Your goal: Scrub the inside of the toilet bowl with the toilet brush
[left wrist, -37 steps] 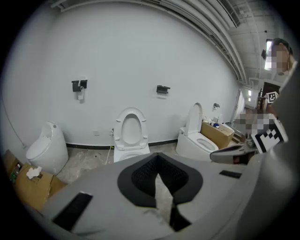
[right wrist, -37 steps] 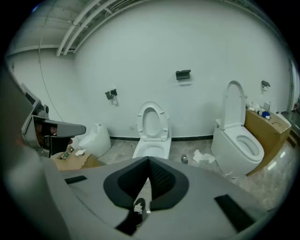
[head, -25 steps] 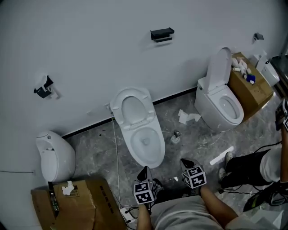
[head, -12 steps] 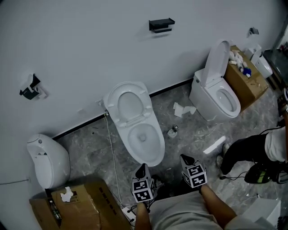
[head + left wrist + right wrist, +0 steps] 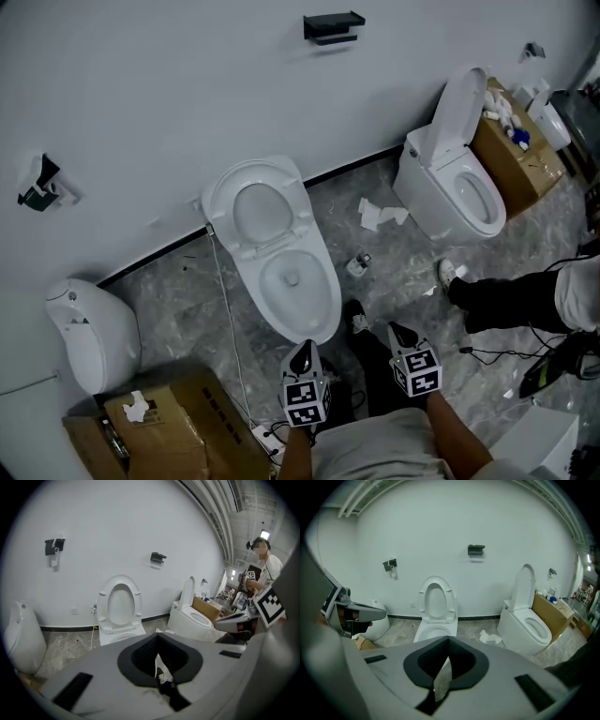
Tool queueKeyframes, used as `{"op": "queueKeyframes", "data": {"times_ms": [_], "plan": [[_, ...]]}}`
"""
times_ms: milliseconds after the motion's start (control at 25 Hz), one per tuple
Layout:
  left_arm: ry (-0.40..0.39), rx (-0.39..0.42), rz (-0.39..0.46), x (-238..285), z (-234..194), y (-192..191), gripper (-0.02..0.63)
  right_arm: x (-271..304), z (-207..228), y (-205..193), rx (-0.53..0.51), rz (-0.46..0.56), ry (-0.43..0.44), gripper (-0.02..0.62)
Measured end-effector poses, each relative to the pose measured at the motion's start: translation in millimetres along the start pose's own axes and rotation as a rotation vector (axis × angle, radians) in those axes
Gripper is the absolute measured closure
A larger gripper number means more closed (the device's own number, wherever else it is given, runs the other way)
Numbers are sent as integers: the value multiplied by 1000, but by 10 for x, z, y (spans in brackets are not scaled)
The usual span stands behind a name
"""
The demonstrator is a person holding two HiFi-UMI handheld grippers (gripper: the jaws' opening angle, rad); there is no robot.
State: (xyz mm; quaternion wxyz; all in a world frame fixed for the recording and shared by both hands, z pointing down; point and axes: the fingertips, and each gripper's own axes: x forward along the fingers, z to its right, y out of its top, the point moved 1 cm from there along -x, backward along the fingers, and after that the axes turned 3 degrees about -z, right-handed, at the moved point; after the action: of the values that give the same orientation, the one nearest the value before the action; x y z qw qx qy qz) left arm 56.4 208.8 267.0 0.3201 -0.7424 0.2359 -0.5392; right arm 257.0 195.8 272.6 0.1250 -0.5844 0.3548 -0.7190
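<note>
The white toilet [image 5: 292, 281] stands at the middle of the wall with its lid and seat [image 5: 259, 210] raised and the bowl open. It also shows in the left gripper view, toilet [image 5: 119, 611], and in the right gripper view, toilet [image 5: 436, 606]. My left gripper [image 5: 303, 360] hovers just short of the bowl's front rim, jaws together and empty. My right gripper [image 5: 401, 335] is to the right of it over the floor, also shut and empty. A small upright object [image 5: 357, 265] stands on the floor right of the toilet; it is too small to tell whether it is the brush.
A second toilet [image 5: 461, 192] with its lid up stands at the right, crumpled paper [image 5: 378, 215] beside it. A white urinal-like fixture [image 5: 86, 328] and a cardboard box [image 5: 169, 427] are at the left. Another person's legs [image 5: 511, 296] reach in from the right. A cable [image 5: 228, 319] runs along the floor.
Both grippers have sunk toward the bottom of the head view. The toilet has drifted up and left in the picture. The other person's foot has stepped further left.
</note>
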Motion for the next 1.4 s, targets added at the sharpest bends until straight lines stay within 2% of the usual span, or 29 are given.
{"op": "queueKeyframes", "data": {"times_ms": [240, 560, 760, 1000, 1240, 1400], "plan": [[46, -1, -66, 564, -118, -106, 580, 676, 354, -83, 43, -95, 40, 584], [54, -52, -128, 1561, -270, -208, 580, 2000, 921, -123, -67, -239, 4, 583], [63, -7, -180, 2109, -360, -433, 580, 2691, 1285, -384, -51, -333, -43, 574], [102, 0, -212, 2552, -608, -613, 580, 3450, 1478, -643, -14, -391, -32, 560], [165, -79, -209, 3010, -835, -574, 580, 4089, 1708, -814, -78, -466, 5, 432], [189, -116, -169, 3309, -874, -393, 580, 4510, 1808, -963, -140, -537, 26, 269]]}}
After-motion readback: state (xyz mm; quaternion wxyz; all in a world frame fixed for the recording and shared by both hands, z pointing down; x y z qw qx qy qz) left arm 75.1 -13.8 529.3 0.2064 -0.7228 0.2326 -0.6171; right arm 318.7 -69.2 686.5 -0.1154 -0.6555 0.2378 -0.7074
